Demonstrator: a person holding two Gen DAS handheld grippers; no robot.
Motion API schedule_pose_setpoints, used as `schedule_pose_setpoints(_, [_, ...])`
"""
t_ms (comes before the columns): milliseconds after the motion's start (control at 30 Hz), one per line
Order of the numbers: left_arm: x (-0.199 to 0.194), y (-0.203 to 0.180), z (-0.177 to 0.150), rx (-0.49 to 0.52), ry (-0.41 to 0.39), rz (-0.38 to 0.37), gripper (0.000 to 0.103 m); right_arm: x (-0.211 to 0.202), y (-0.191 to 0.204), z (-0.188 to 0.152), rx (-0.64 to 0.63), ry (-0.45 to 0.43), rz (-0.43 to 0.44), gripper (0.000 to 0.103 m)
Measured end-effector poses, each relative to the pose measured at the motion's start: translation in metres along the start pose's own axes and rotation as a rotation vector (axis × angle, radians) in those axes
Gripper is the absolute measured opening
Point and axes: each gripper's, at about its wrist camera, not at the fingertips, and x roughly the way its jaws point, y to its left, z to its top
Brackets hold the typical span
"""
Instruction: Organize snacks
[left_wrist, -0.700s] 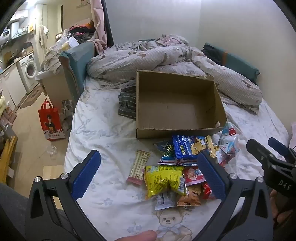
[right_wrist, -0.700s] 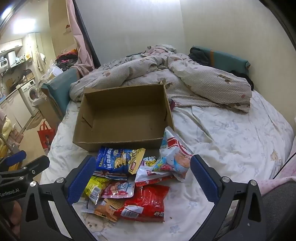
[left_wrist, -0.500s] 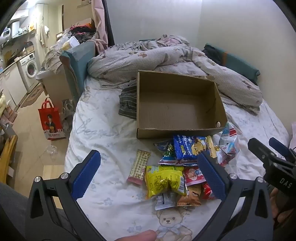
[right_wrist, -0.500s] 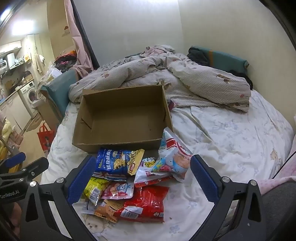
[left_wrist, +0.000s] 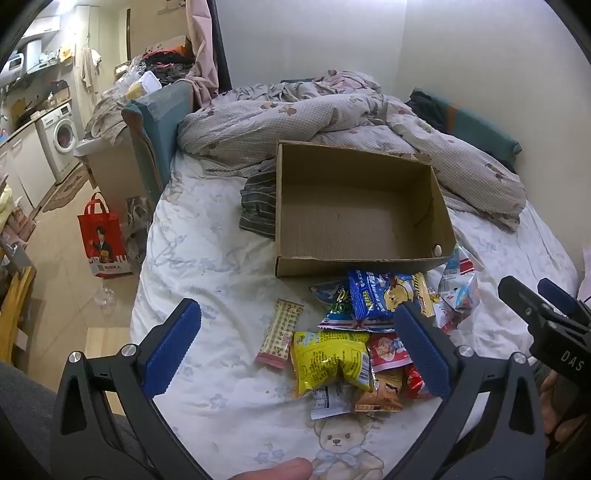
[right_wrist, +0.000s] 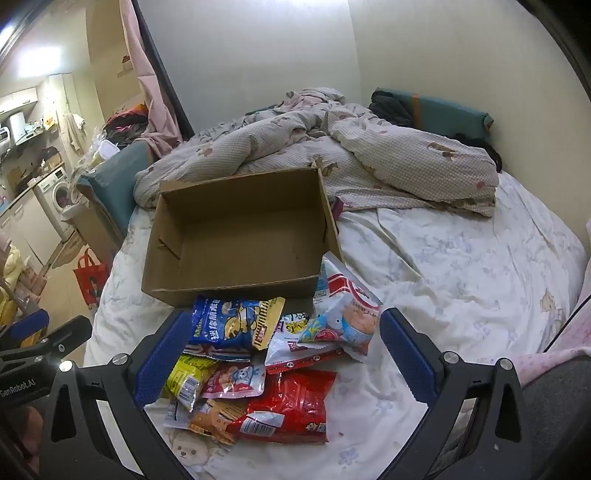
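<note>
Big bed fills the scene, quilt bunched at the far end. On it sits the box, open-topped and with nothing inside. Right against its near wall lies the snack pile: a blue bag on top by the box, a white-and-red bag leaning on the box's right corner, a red bag nearest, a yellow bag on the left side. One slim bar lies alone, just left of the pile.

Both tools hang above the near edge, tilted down at the heap. Left gripper: fingers spread wide, nothing between them. Right gripper: same story, spread wide, nothing held.

So no snack is packed yet; this looks like the opening pick. Next move calls for dropping one gripper onto a top bag, likely the blue or the red, pinching its crinkly edge without dragging the neighbours, then lifting it over the near wall into the box.
</note>
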Motion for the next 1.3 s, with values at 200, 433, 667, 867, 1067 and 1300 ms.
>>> schedule_pose_setpoints(200, [0.0016,0.0037,0.0,-0.002,-0.002,0.0,0.103,-0.0004,0.0005,0.0004,-0.003,0.001,-0.002,0.103])
schedule_pose_setpoints(433, [0.0011,0.0037,-0.0002,-0.005,-0.003,-0.001,0.103,-0.0006,0.001,-0.0001,-0.003,-0.001,-0.003,0.103])
schedule_pose_setpoints(667, [0.0012,0.004,-0.0002,-0.005,-0.004,0.0,0.103,-0.0006,0.0012,0.0,-0.004,-0.003,-0.004,0.103])
schedule_pose_setpoints(867, [0.0011,0.0042,-0.0004,-0.005,-0.003,-0.002,0.103,-0.0008,0.0011,0.0008,-0.004,-0.002,-0.004,0.103])
schedule_pose_setpoints(1067, [-0.0015,0.0029,-0.0002,-0.008,-0.003,0.001,0.103,-0.0007,0.0015,-0.0001,-0.005,-0.003,-0.003,0.103])
schedule_pose_setpoints(1300, [-0.0013,0.003,-0.0002,-0.009,-0.004,0.001,0.103,-0.0006,0.0012,0.0001,-0.005,-0.003,-0.003,0.103])
